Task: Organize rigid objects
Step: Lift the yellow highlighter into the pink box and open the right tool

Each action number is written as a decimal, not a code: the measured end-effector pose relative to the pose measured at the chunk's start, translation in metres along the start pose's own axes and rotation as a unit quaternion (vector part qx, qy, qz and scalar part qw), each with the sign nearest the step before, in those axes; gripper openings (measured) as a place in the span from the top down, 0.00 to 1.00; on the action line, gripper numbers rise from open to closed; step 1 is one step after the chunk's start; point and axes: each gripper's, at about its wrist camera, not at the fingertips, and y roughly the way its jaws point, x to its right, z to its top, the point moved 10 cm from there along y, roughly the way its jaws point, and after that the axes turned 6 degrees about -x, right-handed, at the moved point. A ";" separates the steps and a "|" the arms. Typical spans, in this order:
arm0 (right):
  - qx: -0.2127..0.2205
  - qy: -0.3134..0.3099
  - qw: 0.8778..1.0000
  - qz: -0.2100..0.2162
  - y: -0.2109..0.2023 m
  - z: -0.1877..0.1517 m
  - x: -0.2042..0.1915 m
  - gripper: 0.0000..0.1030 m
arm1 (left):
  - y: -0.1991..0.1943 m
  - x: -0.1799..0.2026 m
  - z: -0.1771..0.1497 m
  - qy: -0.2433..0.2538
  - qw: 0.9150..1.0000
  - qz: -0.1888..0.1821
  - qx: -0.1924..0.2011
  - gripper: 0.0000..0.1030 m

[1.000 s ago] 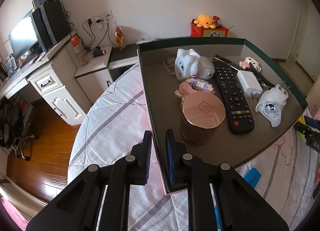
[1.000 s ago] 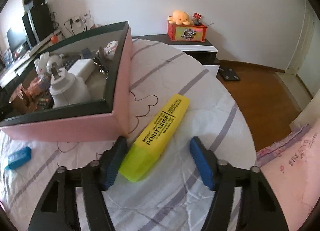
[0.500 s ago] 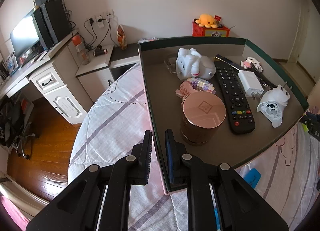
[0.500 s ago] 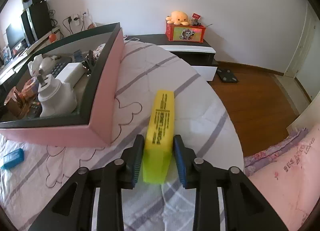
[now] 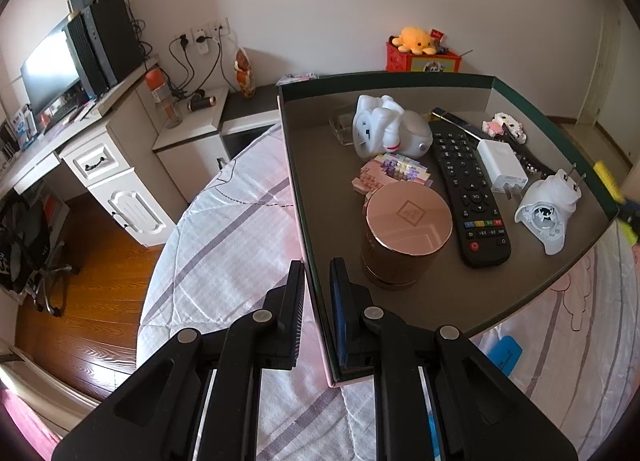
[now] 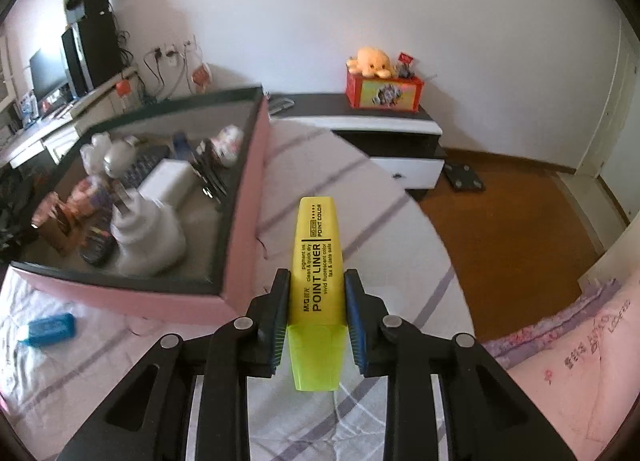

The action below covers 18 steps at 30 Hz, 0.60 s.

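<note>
Yellow highlighter (image 6: pixel 318 261) sits clamped between the two fingers of the right gripper (image 6: pixel 316 301), its pale cap toward the camera and its printed barrel pointing out over the striped bedspread (image 6: pixel 372 197), clear of the fabric. It hangs just beside the pink outer wall of the box (image 6: pixel 248 221), at the box's near corner. The left gripper (image 5: pixel 318 301) pinches the box's side wall (image 5: pixel 308 245), one finger outside and one inside, the gap narrow. Inside the box lie a round copper-lidded tin (image 5: pixel 406 237), a black remote control (image 5: pixel 468 189), a white charger (image 5: pixel 502 169), a white plug adapter (image 5: pixel 548 213), a white figurine (image 5: pixel 388 133) and a small block model (image 5: pixel 394 173). A blue object (image 6: pixel 50 328) rests on the bedspread outside the box. An orange plush toy (image 6: pixel 370 60) tops a red box on the low cabinet by the wall.
</note>
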 end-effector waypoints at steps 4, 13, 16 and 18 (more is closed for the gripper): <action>0.029 -0.011 1.000 0.005 -0.023 0.019 -0.012 0.74 | 0.000 -0.001 -0.001 0.003 1.000 0.004 -0.001 0.88; 0.035 -0.067 0.996 0.038 -0.024 0.045 -0.071 0.74 | -0.001 0.000 0.000 0.012 1.000 0.012 -0.004 0.88; 0.017 -0.085 0.995 0.045 -0.009 0.045 -0.088 0.74 | -0.001 0.000 0.000 0.014 1.000 0.014 -0.004 0.88; 0.006 -0.090 0.995 0.050 0.000 0.043 -0.095 0.74 | -0.001 0.001 0.001 0.015 1.000 0.014 -0.005 0.88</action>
